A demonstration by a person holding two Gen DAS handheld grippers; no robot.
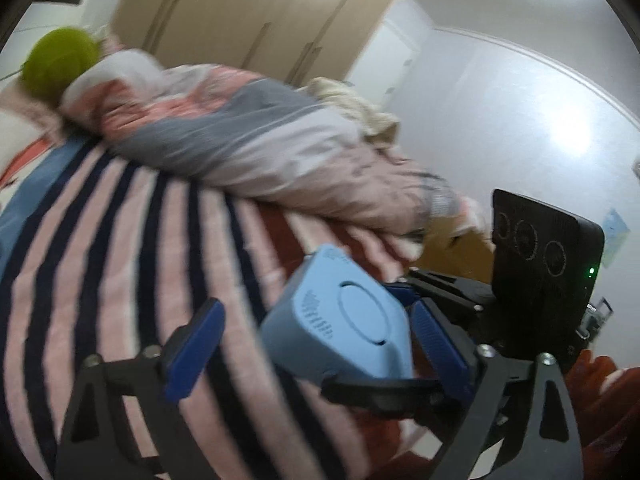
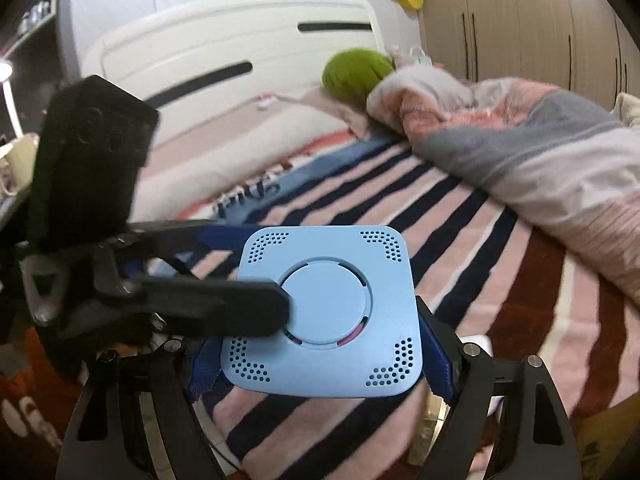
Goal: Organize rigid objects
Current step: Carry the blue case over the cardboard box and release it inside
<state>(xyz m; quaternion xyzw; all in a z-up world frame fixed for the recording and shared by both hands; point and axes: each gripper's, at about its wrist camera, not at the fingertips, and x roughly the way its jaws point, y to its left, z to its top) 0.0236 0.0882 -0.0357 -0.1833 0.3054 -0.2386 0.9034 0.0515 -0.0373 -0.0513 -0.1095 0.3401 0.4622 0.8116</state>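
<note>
A light blue square box [image 2: 326, 310] with a round lid and vent holes is held above the striped bed. My right gripper [image 2: 320, 364] is shut on it, blue pads [image 2: 438, 360] pressing both sides. In the left wrist view the same box [image 1: 340, 320] sits between my left gripper's [image 1: 316, 344] wide-open fingers, nearer the right pad [image 1: 440, 344]; the left pad [image 1: 196, 352] is apart from it. In the right wrist view a finger of the left gripper [image 2: 208, 304] lies across the box's top at its left side.
The bed carries a pink, navy and red striped blanket [image 2: 400, 208], a bunched pink and grey quilt [image 2: 540, 148] and a green round cushion [image 2: 356, 74] by the white headboard [image 2: 224, 52]. Wardrobe doors [image 1: 260, 20] stand behind. A nightstand with mugs [image 2: 16, 160] is at left.
</note>
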